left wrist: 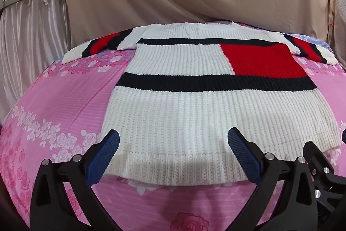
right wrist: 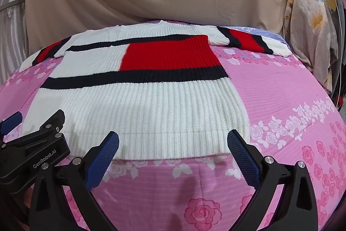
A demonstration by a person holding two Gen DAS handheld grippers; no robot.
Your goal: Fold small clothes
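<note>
The knitted sweater point(left wrist: 194, 101) lies flat and unfolded on the pink floral bedsheet point(left wrist: 54, 101), sleeves spread, hem nearest me. My left gripper point(left wrist: 173, 157) and right gripper point(right wrist: 173, 155) hover over the hem, jaws spread wide, holding nothing. I judge the thick ribbed knit soft, stretchy and moderately heavy; the doubled hem corners offer the firmest pinch.

Left gripper point(left wrist: 173, 140) jaws spread wide, blue pads point(left wrist: 103, 157) angled forward, right gripper point(right wrist: 173, 141) equally wide, both side by side, level.
</note>
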